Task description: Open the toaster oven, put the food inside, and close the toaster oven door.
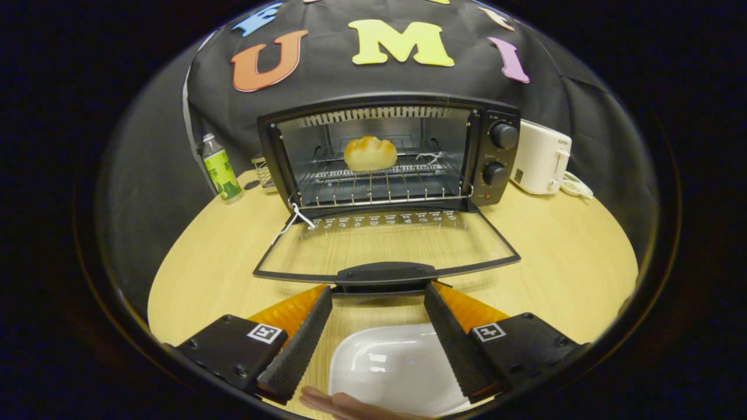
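Note:
A black toaster oven (490, 125) stands at the back of the wooden table with its glass door (385, 248) folded down flat toward me. A golden bread roll (370, 153) rests on the wire rack (379, 186) inside. The door's black handle (385, 273) lies just ahead of my fingertips. My gripper (378, 294) is open, its fingers spread wide with nothing between them, the tips close under the handle's two ends. An empty white plate (397, 367) sits below, between the fingers.
A green-labelled bottle (220, 169) stands left of the oven beside a small wire basket (264, 170). A white toaster (541, 157) sits to the oven's right. A person's hand (344, 403) shows by the plate's near rim. Bare table (572, 256) spreads on both sides.

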